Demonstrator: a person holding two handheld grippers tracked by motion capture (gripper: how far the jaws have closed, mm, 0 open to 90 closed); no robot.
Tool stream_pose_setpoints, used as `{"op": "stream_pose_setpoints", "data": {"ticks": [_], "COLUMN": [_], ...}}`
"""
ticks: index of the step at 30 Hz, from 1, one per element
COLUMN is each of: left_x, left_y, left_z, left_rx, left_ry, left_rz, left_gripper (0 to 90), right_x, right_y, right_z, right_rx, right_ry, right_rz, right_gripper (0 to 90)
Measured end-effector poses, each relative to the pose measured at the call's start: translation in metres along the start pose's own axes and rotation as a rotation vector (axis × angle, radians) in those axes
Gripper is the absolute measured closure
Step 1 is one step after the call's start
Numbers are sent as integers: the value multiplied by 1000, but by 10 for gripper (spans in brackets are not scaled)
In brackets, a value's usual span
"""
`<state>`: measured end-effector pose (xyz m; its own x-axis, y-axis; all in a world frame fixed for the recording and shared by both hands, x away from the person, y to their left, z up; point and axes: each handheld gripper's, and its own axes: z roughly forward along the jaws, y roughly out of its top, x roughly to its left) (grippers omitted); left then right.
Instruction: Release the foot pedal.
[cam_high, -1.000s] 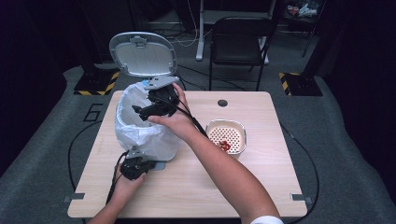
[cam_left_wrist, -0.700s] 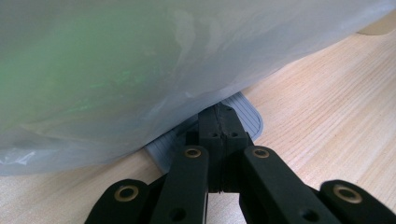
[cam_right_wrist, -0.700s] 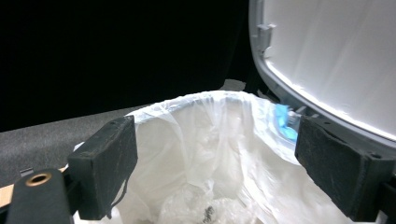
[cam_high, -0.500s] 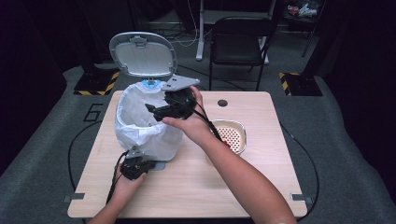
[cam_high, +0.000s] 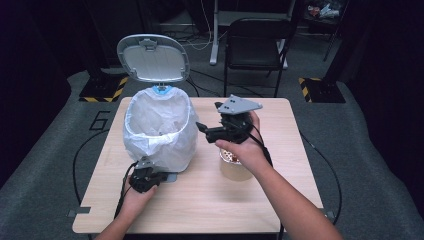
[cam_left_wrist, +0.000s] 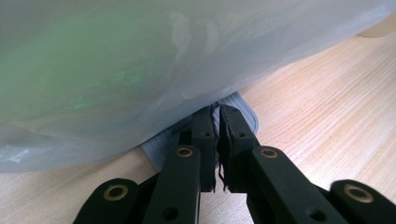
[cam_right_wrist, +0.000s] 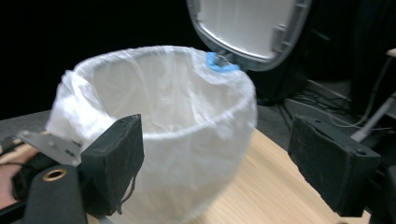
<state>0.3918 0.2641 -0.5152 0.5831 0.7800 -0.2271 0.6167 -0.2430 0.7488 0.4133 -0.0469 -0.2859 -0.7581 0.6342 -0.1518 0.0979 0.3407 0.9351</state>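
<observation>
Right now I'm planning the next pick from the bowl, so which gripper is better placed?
Right gripper: open, empty, hovering by the bowl. Left gripper is shut at the bin pedal.

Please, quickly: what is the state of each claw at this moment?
Left claw: shut, pressing the grey pedal at the bin's foot.
Right claw: open, nothing between its pads; jaws have just been closing a little.

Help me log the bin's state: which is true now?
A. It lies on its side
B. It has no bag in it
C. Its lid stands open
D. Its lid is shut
C: the lid stands raised behind the bin, whose white bag lines the open rim.
</observation>
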Motion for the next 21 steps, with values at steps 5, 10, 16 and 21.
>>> {"op": "stream_pose_setpoints", "data": {"ticks": [5, 10, 16, 21], "left_x": [-2, -5, -5, -5], "left_y": [1, 4, 6, 7], "left_z": [-2, -11, -23, -33], "left_rx": [12, 9, 5, -15], "left_ry": [-9, -13, -27, -24], "left_rz": [-10, 10, 11, -18], "left_gripper": [771, 654, 570, 542], "right_x": [-5, -7, -11, -18], "right_y": [-16, -33, -53, -68], "right_z": [-21, -38, -57, -69], "right_rx": [-5, 12, 21, 23], "right_ry": [-49, -81, -106, -132], "right_rz": [-2, 3, 31, 56], "right_gripper": [178, 178, 178, 185]}}
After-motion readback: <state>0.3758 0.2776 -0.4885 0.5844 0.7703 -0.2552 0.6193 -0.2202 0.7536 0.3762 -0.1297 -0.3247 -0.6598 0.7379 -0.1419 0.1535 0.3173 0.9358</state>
